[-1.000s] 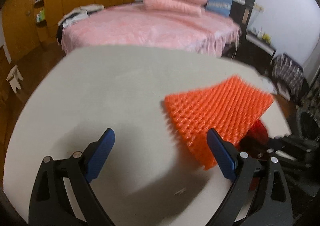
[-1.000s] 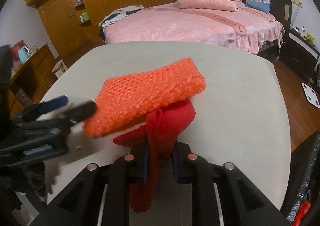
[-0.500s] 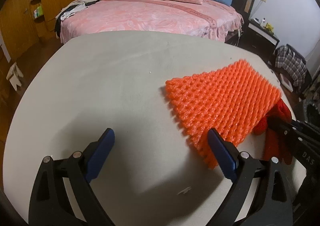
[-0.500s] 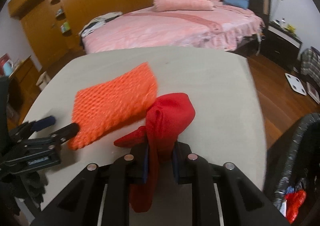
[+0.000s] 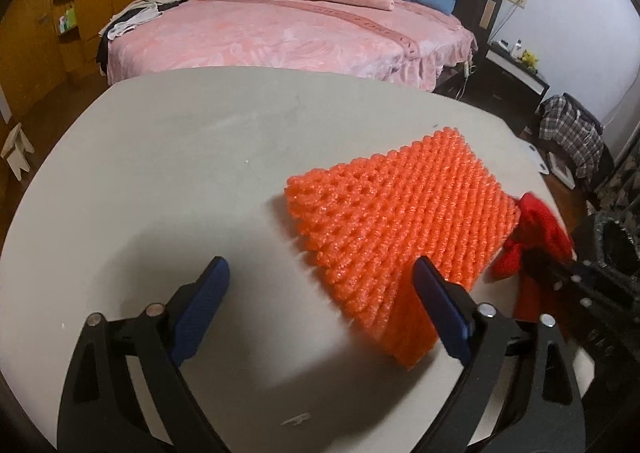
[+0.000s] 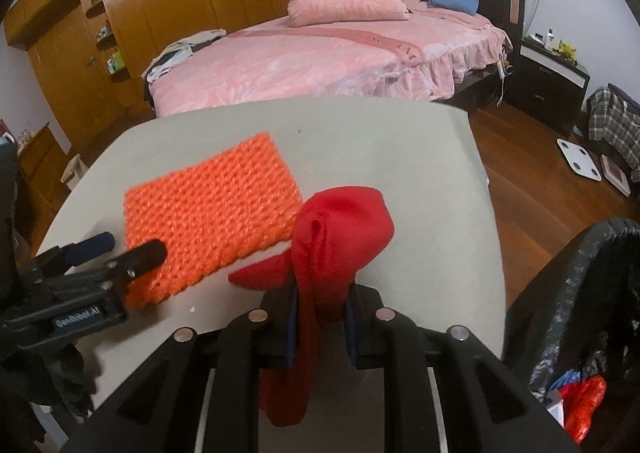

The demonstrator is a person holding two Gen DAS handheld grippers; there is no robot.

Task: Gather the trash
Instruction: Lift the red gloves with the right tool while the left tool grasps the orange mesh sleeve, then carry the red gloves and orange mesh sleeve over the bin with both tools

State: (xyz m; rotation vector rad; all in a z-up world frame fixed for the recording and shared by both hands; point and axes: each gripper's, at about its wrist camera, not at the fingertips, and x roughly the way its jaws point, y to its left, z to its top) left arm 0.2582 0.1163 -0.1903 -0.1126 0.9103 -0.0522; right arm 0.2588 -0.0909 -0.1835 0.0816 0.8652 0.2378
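An orange foam net [image 5: 400,229] lies flat on the grey table [image 5: 180,173]; it also shows in the right wrist view [image 6: 208,213]. My left gripper [image 5: 320,313] is open, low over the table, with its right finger over the net's near edge; it also shows in the right wrist view [image 6: 120,249]. My right gripper [image 6: 320,317] is shut on a red cloth [image 6: 336,237], held above the table's right side. The red cloth also shows in the left wrist view [image 5: 536,237].
A bin lined with a black bag [image 6: 580,313] stands off the table's right edge, holding red and blue scraps [image 6: 580,401]. A pink bed [image 6: 320,61] lies beyond the table. A small white scrap [image 5: 296,419] lies near the front edge.
My right gripper has swung right with the red cloth, off the orange net and toward the black bin. My left gripper has edged closer to the net.
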